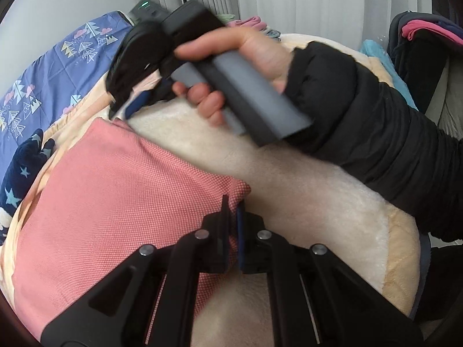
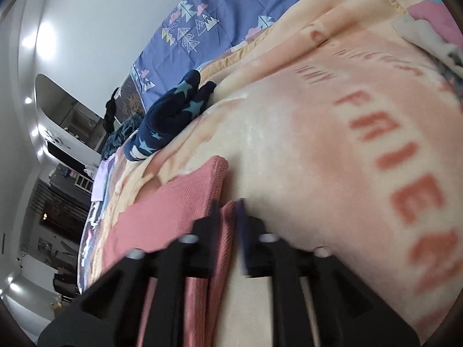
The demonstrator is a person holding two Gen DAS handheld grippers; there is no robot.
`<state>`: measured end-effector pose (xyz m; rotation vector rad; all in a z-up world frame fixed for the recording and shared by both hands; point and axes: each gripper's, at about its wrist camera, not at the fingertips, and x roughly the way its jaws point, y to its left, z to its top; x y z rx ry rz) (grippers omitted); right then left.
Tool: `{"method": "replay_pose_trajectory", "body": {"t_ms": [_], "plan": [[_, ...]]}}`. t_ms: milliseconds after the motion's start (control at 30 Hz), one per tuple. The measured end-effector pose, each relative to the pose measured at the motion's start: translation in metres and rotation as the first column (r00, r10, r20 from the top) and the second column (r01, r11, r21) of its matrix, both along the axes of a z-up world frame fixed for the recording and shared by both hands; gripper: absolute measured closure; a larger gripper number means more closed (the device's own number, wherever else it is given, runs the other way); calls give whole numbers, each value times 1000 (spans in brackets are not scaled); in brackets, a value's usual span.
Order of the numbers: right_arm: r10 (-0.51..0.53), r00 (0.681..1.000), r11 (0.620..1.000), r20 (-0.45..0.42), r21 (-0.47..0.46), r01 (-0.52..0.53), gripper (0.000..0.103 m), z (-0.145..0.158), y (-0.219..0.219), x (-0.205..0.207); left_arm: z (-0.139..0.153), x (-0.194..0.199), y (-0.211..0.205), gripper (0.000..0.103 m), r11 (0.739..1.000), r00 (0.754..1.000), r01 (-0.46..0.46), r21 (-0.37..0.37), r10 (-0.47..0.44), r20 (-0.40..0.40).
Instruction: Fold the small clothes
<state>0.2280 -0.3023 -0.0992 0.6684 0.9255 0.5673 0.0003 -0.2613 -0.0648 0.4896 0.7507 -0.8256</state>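
A pink knit garment (image 1: 110, 190) lies flat on a cream and peach blanket (image 1: 289, 190). My left gripper (image 1: 233, 202) is shut on its near right corner, and pink cloth shows between the pads. A hand (image 1: 254, 55) in a black sleeve holds my right gripper (image 1: 124, 107) over the garment's far corner. In the right wrist view, the right gripper (image 2: 228, 205) stands open, blurred, with a fold of the pink garment (image 2: 173, 202) between its fingers.
A navy garment with pale stars (image 1: 23, 167) (image 2: 170, 107) lies at the blanket's left edge. Behind it is a blue quilt with a tree print (image 1: 58, 66) (image 2: 231, 8). A pile of clothes (image 1: 419, 29) sits at the far right. The blanket (image 2: 318, 144) bears red lettering.
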Motion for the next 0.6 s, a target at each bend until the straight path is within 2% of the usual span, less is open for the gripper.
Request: {"method": "replay_pose_trajectory", "body": {"t_ms": [33, 100, 167, 200, 233, 267, 300, 400, 433, 500, 567, 600], "plan": [[33, 999, 999, -2, 28, -33, 51, 1, -1, -3, 0, -1, 0, 99, 1000, 1000, 0, -1, 0, 0], [97, 995, 995, -9, 3, -97, 46, 4, 7, -4, -1, 0, 0, 99, 1000, 1000, -1, -3, 1, -3], [139, 990, 986, -34, -91, -141, 43, -1, 29, 1, -2, 0, 0, 99, 1000, 1000, -1, -3, 1, -6], [112, 993, 980, -25, -165, -115, 44, -2, 38, 3, -2, 0, 1, 99, 1000, 1000, 1, -3, -1, -7], [85, 996, 969, -16, -233, -86, 72, -2, 45, 6, -3, 1, 1, 99, 1000, 1000, 4, -3, -4, -7], [80, 997, 968, -18, -237, -82, 95, -3, 49, 8, -3, 1, 1, 99, 1000, 1000, 5, -5, -5, -9], [53, 999, 976, -2, -212, -53, 95, 2, 47, 8, -3, 1, 2, 99, 1000, 1000, 6, -8, -6, -11], [48, 994, 973, 103, -229, -24, 96, 24, 44, -6, -1, 4, 4, 99, 1000, 1000, 8, -29, -9, -28], [50, 993, 971, 110, -240, -22, 96, 23, 44, -5, -2, 6, 5, 99, 999, 999, 10, -32, -12, -37], [38, 998, 960, 53, -280, -22, 96, 0, 46, 7, -5, 9, 3, 99, 1000, 999, 13, -28, -15, -47], [38, 999, 963, 15, -268, -32, 96, -17, 47, 16, -9, 13, 4, 99, 999, 998, 13, -29, -15, -61], [35, 999, 966, 16, -255, -30, 96, -16, 46, 17, -10, 14, 5, 99, 999, 998, 10, -33, -12, -68]]}}
